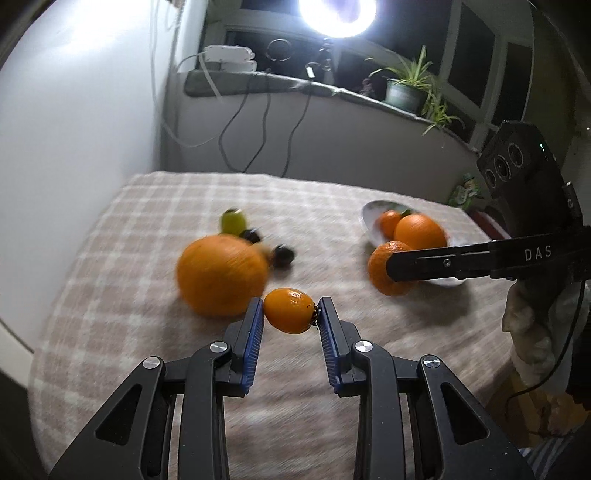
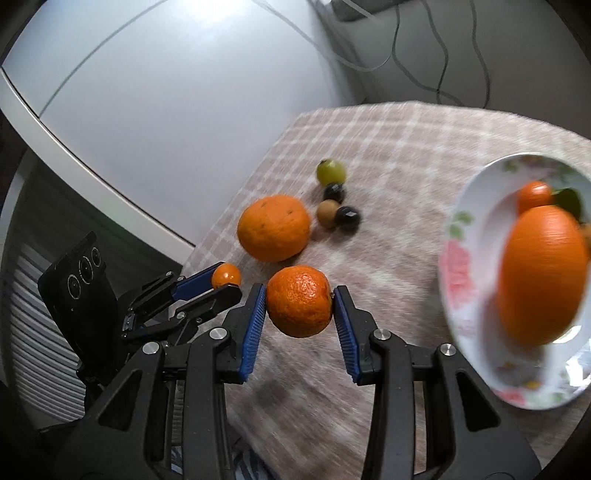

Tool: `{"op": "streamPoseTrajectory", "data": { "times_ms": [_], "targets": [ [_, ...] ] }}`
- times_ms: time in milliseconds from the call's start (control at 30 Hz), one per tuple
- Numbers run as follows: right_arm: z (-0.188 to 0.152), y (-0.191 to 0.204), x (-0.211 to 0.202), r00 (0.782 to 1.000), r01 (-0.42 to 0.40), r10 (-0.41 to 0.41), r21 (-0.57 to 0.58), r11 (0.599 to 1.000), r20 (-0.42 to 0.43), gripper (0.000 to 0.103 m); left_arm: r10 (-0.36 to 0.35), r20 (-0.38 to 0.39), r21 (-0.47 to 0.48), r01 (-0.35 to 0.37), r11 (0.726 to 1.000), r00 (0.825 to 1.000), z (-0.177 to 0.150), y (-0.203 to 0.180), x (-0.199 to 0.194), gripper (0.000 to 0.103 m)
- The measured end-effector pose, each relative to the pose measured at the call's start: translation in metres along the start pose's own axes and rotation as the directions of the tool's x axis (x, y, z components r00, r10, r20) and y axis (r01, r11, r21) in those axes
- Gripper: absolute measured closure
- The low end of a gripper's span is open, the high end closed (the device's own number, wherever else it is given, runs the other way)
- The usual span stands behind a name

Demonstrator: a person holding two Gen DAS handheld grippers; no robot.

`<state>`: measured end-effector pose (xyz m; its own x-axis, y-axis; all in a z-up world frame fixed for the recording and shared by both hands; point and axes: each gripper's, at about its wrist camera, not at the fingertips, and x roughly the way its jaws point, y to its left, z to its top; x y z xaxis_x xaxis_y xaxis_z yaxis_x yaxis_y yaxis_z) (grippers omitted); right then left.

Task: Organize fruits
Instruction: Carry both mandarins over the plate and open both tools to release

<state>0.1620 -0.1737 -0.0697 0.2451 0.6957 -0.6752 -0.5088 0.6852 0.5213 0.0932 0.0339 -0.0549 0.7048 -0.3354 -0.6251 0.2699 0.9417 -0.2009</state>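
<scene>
Blue ribbed pads of the left gripper (image 1: 290,312) press on both ends of a small oval orange fruit (image 1: 289,310), a kumquat by its look, held clear above the checked tablecloth (image 1: 155,206). Just beyond it, to the left, a big orange (image 1: 221,275) sits on the cloth, and behind that lie a green grape (image 1: 233,220) and two dark round fruits, all blurred. The right gripper (image 2: 300,301) is likewise closed on a mandarin (image 2: 299,301), its pads tight against the peel on either side, the fruit lifted off the cloth. In the left wrist view this gripper's black finger reaches in from the right and covers part of the mandarin, which hangs just in front of the white flowered plate (image 2: 458,236). On that plate lie a large orange (image 2: 543,273) and a smaller one (image 2: 533,195) with a green leaf beside it. Beyond the mandarin, in the right wrist view, a brownish round fruit (image 2: 327,213) touches one of the dark fruits (image 2: 348,218). Along the windowsill stand a potted plant (image 1: 404,90) and a bright lamp (image 1: 338,14), with cables hanging down the wall.
</scene>
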Motion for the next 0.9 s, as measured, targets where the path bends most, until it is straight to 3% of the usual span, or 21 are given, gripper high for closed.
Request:
{"op": "streamPoseTrajectory", "data": {
  "times_ms": [433, 900],
  "targets": [
    [0.010, -0.063, -0.079, 0.981, 0.105, -0.118, 0.093, 0.990, 0.153, 0.064, -0.109, 0.007, 0.033, 0.109, 0.993, 0.994, 0.044, -0.049, 0.044, 0.075],
    [0.026, -0.125, -0.095, 0.960, 0.176, -0.207, 0.169, 0.970, 0.187, 0.064, -0.150, -0.027, 0.053, 0.152, 0.987, 0.988, 0.074, -0.080, 0.094, 0.075]
  ]
}}
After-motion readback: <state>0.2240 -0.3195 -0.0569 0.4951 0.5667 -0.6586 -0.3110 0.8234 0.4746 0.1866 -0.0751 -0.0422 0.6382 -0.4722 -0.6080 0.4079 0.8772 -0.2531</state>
